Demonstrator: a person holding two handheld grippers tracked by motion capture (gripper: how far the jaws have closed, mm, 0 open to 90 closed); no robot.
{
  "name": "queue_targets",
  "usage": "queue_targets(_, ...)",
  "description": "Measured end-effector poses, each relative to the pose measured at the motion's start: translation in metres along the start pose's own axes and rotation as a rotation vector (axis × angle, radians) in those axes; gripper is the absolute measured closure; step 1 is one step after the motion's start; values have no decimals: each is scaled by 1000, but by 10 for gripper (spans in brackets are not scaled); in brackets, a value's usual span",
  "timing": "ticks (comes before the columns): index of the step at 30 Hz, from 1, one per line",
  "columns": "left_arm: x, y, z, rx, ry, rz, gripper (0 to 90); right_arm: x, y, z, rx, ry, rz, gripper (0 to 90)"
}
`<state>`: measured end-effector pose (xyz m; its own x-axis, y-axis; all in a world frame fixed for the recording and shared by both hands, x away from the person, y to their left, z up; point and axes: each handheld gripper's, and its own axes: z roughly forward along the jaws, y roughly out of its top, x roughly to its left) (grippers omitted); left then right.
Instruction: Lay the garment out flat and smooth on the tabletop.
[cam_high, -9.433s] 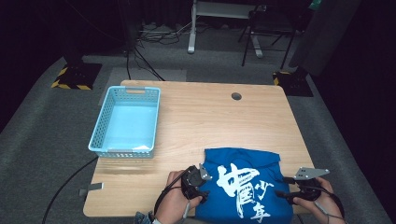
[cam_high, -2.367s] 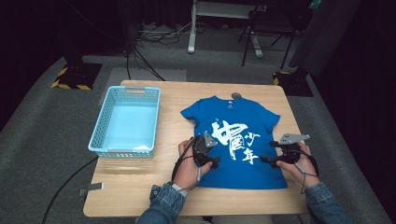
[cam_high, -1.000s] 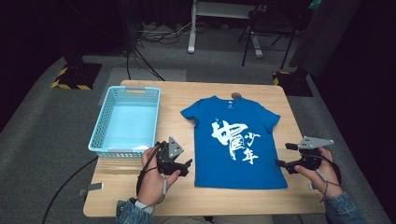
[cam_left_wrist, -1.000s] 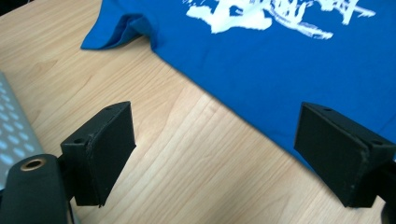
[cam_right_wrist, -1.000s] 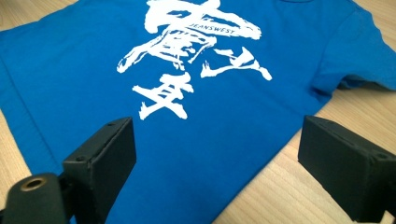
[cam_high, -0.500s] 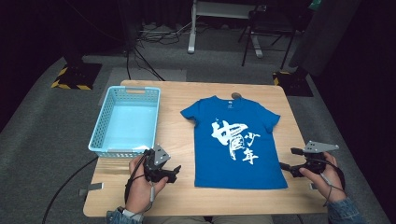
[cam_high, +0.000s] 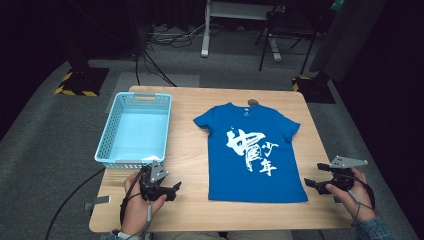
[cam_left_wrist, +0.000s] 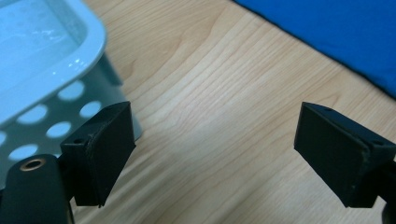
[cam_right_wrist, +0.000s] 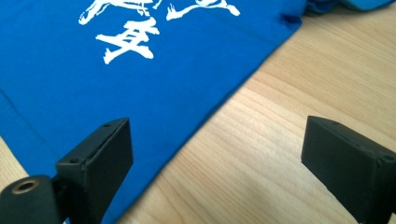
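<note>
The high view looks forward and down from above the near edge of the table (cam_high: 200, 210), far enough off to take in the whole top and the floor beyond. The left gripper view sits low and close over the near left of the table (cam_left_wrist: 224, 116), facing the basket (cam_left_wrist: 42, 51) corner and a strip of the shirt (cam_left_wrist: 336, 32). The right gripper view sits equally close at the near right, facing left across the shirt (cam_right_wrist: 116, 79) hem. The shirt (cam_high: 252, 150) is shared by all three views, the basket (cam_high: 132, 160) by the high and left gripper views.
</note>
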<state>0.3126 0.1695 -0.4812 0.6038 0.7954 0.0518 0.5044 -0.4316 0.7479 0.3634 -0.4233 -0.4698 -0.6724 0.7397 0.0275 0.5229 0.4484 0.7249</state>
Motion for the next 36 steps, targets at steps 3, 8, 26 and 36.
queue_targets(3,3,-6,-4,6,11,1,122,-2,-4,-3,5,-6,8,89)
queue_targets(8,10,-17,-8,21,19,-25,118,-4,-11,-7,13,-12,17,87)
queue_targets(26,25,-43,-11,91,49,-136,137,1,-37,0,78,-23,86,72)
queue_targets(36,26,-45,-10,68,44,-133,104,11,-44,7,18,-83,42,15)
